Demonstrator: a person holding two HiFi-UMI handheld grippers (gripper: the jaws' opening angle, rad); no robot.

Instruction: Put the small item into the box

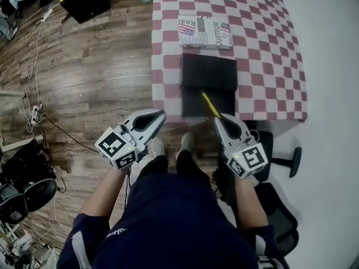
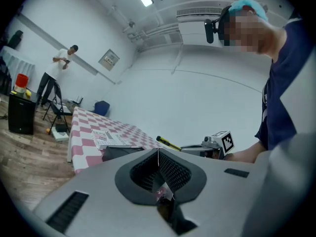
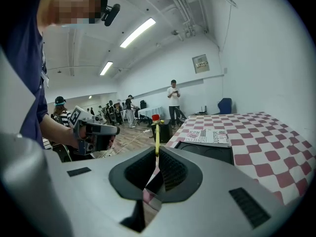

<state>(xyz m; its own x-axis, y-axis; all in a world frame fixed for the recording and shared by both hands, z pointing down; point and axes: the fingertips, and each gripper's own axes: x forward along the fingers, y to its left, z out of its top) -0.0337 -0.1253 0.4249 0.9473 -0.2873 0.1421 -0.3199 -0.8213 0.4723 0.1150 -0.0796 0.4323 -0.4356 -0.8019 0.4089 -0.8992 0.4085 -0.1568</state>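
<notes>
Yellow stick [image 1: 210, 103] is sitting clamped in the right gripper [image 1: 221, 117], pointing at the far black box [image 1: 208, 72]; left gripper [image 1: 161, 114] is hanging with jaws together, empty.

Looked steeply down from the head onto the checkered table [image 1: 263, 43] and wood floor [image 1: 95, 66]. Rode close behind each pair of jaws, low, faced along them toward the table's near end. Shared by all three: black box [image 1: 208, 72], thin yellow tool [image 1: 208, 102].
</notes>
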